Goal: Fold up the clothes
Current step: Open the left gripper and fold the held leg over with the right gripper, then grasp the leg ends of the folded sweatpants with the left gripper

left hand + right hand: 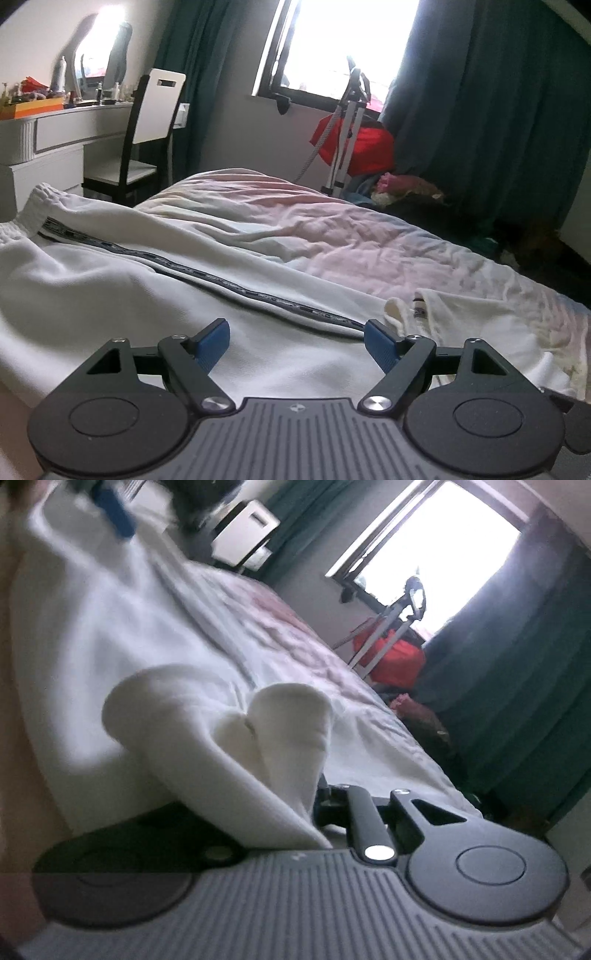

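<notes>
White trousers (122,280) with a dark side stripe (207,275) lie spread across the bed; the elastic waistband (40,201) is at the far left. My left gripper (297,341) is open and empty, hovering just above the trouser leg near its hem (424,308). In the right wrist view my right gripper (295,805) is shut on a bunched fold of the white trousers (273,723), which drapes over and hides its fingertips. The left gripper's blue pad (114,502) shows blurred at the top left.
The bed has a wrinkled pale pink and white sheet (351,229). Beyond it stand a white and black chair (147,129), a cluttered dressing table (55,125), a garment steamer stand (347,122) with red cloth (365,147), and dark green curtains (491,110).
</notes>
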`<state>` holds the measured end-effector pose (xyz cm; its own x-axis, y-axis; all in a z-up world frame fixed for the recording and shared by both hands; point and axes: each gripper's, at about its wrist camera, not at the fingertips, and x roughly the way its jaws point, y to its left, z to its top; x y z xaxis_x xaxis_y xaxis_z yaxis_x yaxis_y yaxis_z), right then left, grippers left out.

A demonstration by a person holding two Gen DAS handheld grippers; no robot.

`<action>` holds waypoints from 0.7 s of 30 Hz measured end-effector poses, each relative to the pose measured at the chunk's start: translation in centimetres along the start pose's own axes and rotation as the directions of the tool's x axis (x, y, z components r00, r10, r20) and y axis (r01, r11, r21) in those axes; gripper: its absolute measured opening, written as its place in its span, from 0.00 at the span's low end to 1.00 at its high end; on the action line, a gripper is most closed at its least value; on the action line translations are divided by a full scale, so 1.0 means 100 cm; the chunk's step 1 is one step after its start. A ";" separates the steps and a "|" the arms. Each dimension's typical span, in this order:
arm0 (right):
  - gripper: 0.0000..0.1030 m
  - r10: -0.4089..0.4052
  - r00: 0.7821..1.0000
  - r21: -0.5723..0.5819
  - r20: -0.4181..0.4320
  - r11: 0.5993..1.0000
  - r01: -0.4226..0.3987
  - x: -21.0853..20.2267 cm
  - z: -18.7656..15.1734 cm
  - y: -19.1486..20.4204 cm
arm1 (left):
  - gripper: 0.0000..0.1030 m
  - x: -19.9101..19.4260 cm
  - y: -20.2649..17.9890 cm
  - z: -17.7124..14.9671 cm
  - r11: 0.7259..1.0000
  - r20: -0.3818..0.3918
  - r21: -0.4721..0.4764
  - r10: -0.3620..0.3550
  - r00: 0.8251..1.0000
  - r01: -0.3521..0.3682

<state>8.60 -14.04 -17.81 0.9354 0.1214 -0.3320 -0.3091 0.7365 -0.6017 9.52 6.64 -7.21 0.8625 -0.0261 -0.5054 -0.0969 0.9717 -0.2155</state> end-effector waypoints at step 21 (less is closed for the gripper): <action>0.84 0.327 0.941 0.655 0.088 0.693 -0.301 -0.069 0.029 -0.075 | 0.79 -0.026 -0.013 -0.016 0.974 -0.002 0.018 -0.226 0.974 0.226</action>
<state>4.90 -18.45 -8.92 0.7944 0.4130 -0.4453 -0.3841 0.9096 0.1585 6.58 5.07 -6.94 0.8612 -0.2454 -0.4450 0.1093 0.9446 -0.3094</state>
